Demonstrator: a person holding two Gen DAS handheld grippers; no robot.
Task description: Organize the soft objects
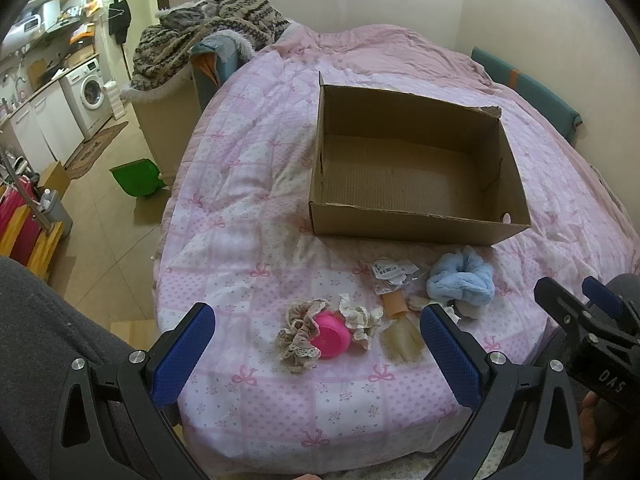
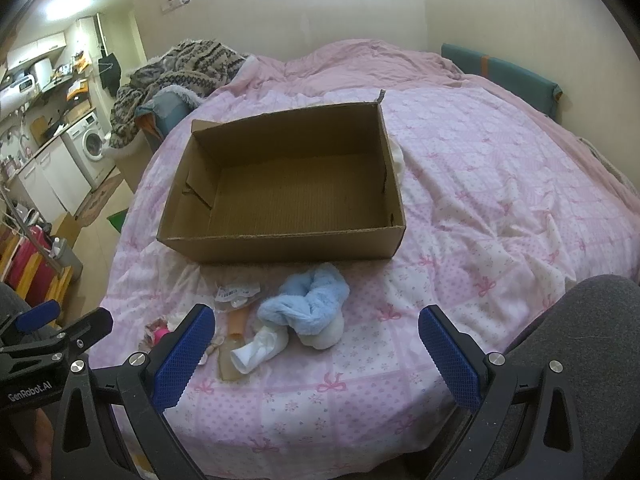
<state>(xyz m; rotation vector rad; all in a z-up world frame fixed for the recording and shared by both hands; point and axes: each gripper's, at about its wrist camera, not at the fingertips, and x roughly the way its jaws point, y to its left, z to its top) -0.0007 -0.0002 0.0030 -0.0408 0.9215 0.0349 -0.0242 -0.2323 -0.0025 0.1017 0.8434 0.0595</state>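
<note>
Both tongs (image 1: pixel 316 356) (image 2: pixel 316 354) gape empty; only the left view shows the pink, perhaps plastic, cup (image 1: pixel 330 334) clearly.

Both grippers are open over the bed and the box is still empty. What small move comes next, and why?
Probably ease the left gripper forward and down onto the beige lace scrunchie: it lies right between the open fingers, and the cardboard box holds nothing yet.

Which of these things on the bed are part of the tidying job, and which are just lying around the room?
Part of the job:
cardboard box
blue fluffy scrunchie
beige lace scrunchie
cream scrunchie
white sock
left hand-held gripper, open
right hand-held gripper, open

Just lying about:
striped blanket
washing machine
green dustpan
</note>
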